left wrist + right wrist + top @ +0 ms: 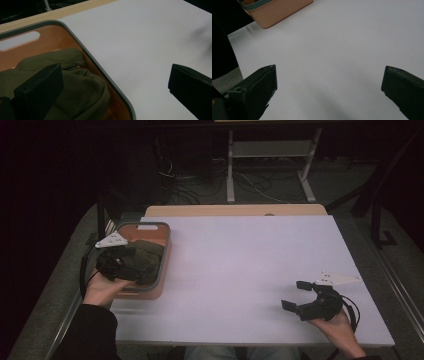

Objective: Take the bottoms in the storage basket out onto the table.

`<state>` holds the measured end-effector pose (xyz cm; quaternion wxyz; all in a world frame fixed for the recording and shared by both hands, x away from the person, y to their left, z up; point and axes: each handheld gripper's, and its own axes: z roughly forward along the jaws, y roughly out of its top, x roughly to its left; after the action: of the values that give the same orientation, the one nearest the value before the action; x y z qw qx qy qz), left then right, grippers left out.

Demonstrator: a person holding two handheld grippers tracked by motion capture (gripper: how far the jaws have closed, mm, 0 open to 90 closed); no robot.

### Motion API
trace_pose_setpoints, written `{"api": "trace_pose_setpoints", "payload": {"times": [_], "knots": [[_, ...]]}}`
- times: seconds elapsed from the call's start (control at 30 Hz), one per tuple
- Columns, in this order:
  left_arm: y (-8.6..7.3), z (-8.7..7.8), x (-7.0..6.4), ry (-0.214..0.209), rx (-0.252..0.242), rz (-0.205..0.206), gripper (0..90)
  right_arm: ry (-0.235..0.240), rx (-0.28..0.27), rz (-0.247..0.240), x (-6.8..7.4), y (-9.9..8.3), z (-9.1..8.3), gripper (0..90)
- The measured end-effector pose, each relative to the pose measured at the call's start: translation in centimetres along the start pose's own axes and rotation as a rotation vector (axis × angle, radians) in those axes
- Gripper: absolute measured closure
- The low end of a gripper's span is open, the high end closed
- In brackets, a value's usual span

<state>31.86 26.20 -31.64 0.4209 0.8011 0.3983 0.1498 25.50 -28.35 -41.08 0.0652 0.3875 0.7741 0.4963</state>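
High view: left gripper sits over the orange basket at the table's left side, held in the person's left hand. Its grey three-cornered plate points toward the far left corner of the basket. Directly beneath and around the claw lies an olive-green cloth, bunched inside the basket. From this angle the jaws merge with the dark cloth, so contact cannot be judged here.

Left gripper view: jaws stand wide apart, released, nothing between them. One jaw hangs over the cloth inside the basket; the other hangs over bare white table outside it. The basket's grey rim runs diagonally between the two jaws. Beyond the jaw over the cloth, the basket's far wall shows a slot handle. Whether the jaw over the cloth touches the fabric I cannot tell.

Right gripper in the high view: near the table's right front, held in the right hand, jaws spread, pointing left across the table toward the basket, well apart from it.

Right gripper view: jaws released, wide open, bare white tabletop between and ahead of them. Basket lies far ahead, off to the claw's upper left, with a dark sleeve at that edge.
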Motion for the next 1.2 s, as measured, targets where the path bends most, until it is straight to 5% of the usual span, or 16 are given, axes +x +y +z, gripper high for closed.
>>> {"api": "trace_pose_setpoints", "payload": {"times": [0.67,1.2], "knots": [[0.8,-0.5,3.7,0.045,0.008,-0.062,0.0,-0.004,0.000,-0.001,-0.1,0.0,0.0,0.0],[1.4,0.9,6.4,0.063,0.036,-0.123,0.0,-0.007,0.004,-0.002,-0.2,-0.1,0.0,0.0]]}}
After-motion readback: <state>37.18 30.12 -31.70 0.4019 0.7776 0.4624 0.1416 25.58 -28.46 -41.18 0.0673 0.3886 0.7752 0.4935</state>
